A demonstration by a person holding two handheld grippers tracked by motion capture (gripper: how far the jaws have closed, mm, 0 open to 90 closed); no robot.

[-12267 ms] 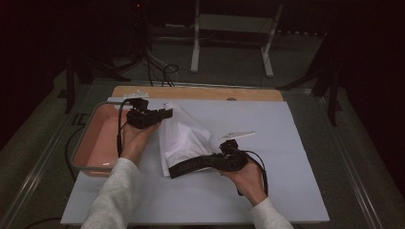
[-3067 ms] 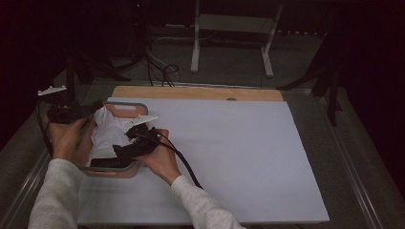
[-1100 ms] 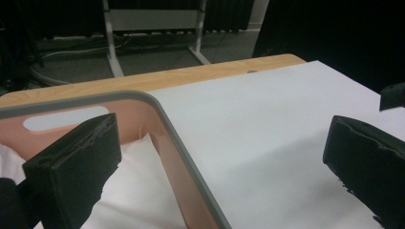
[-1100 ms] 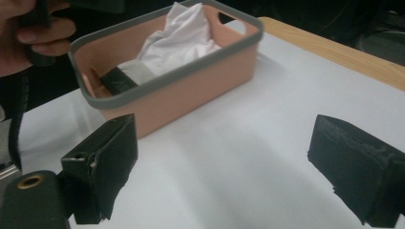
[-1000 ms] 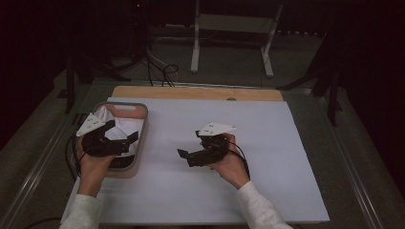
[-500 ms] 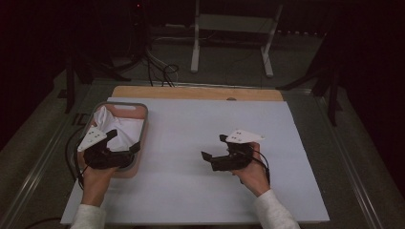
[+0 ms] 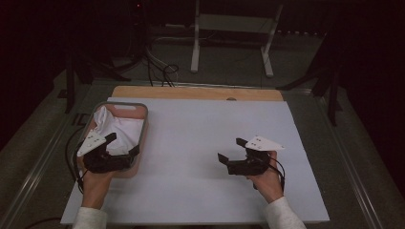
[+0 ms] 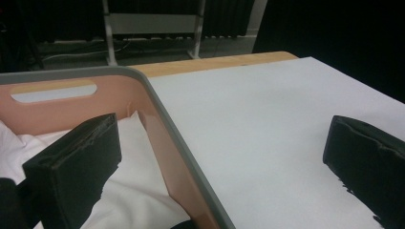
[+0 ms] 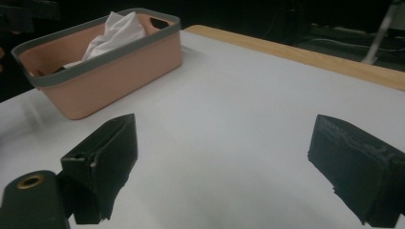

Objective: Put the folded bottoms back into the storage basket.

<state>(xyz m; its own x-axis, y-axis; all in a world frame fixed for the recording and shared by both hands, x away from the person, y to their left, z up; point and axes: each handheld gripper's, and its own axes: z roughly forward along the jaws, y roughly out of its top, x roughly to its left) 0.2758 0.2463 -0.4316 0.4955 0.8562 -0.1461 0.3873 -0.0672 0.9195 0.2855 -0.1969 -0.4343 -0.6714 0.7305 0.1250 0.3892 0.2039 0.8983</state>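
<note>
A pink basket [image 7: 143, 125] with a grey rim stands at the table's left and holds a crumpled white cloth [image 7: 114, 125]. My left gripper [image 7: 123, 143] hovers open over the basket's near end, one jaw above the cloth [image 8: 129, 191] and the other out past the rim [image 8: 157, 102] over the table. Nothing is between its jaws. My right gripper [image 7: 231, 149] is open and empty over the bare white table top [image 7: 200, 138], right of centre. In the right gripper view the basket [image 9: 119, 52] sits far off at the upper left, with the cloth [image 9: 114, 31] poking above its rim.
A wooden strip [image 7: 196, 92] runs along the table's far edge. Beyond it on the floor stand a white metal frame [image 7: 196, 43] and loose cables [image 7: 162, 71]. A cable trails from each gripper toward the near edge.
Both hands have drawn back toward the person. The left gripper slid from the basket's middle to its near end; the right moved further right. The cloth stays in the basket.
</note>
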